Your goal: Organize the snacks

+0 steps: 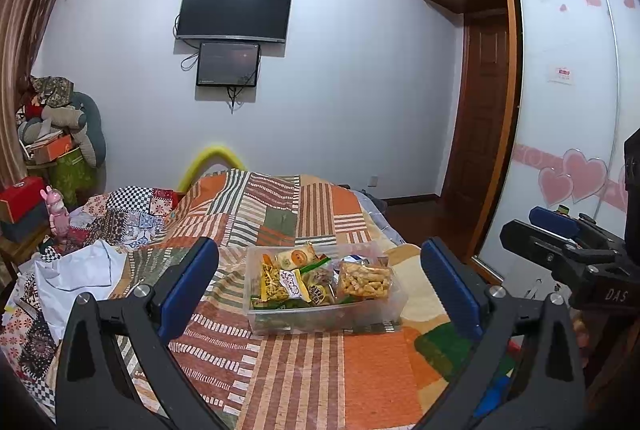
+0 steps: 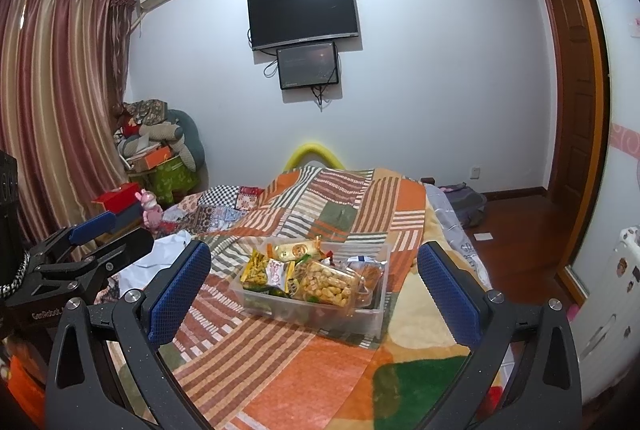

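Note:
A clear plastic bin (image 1: pixel 328 322) full of snack packets (image 1: pixel 364 280) sits on the patchwork bed cover; it also shows in the right wrist view (image 2: pixel 376 314). My left gripper (image 1: pixel 320 294) is open and empty, held back from the bin with its blue pads wide on either side of it. My right gripper (image 2: pixel 314 294) is open and empty, also short of the bin. The right gripper shows at the right edge of the left wrist view (image 1: pixel 560 230), and the left gripper at the left edge of the right wrist view (image 2: pixel 104 234).
The bed cover (image 1: pixel 304 370) spreads under both grippers. Crumpled white cloth (image 1: pixel 76 270) lies at the bed's left. Boxes and a pink toy (image 1: pixel 56 210) stand at the left by the curtain. A wardrobe with sliding doors (image 1: pixel 568 110) is on the right.

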### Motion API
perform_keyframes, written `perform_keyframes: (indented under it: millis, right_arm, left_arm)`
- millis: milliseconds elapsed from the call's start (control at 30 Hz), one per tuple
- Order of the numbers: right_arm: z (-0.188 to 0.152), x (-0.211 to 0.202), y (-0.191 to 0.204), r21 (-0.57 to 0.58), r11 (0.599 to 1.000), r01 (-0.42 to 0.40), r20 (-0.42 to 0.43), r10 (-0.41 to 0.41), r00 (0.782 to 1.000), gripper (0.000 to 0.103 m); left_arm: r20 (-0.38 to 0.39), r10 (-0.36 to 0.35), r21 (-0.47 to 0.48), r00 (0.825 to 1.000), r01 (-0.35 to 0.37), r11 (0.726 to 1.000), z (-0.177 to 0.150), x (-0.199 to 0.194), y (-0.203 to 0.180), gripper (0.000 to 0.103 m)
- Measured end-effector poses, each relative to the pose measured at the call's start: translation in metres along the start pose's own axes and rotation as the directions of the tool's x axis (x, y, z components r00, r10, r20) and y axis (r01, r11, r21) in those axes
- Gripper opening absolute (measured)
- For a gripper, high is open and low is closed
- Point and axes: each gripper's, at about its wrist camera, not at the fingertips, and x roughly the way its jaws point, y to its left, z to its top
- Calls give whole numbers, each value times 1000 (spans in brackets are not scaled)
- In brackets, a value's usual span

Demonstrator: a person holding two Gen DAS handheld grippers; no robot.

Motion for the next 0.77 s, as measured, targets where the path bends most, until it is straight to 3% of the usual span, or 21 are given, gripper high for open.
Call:
perform_keyframes:
  millis: [767]
  right_arm:
    - [1, 0, 0, -4, 1000, 9, 5, -9, 1000, 103]
  left_arm:
    - [-3, -35, 26, 999, 35, 999, -2, -1, -6, 103]
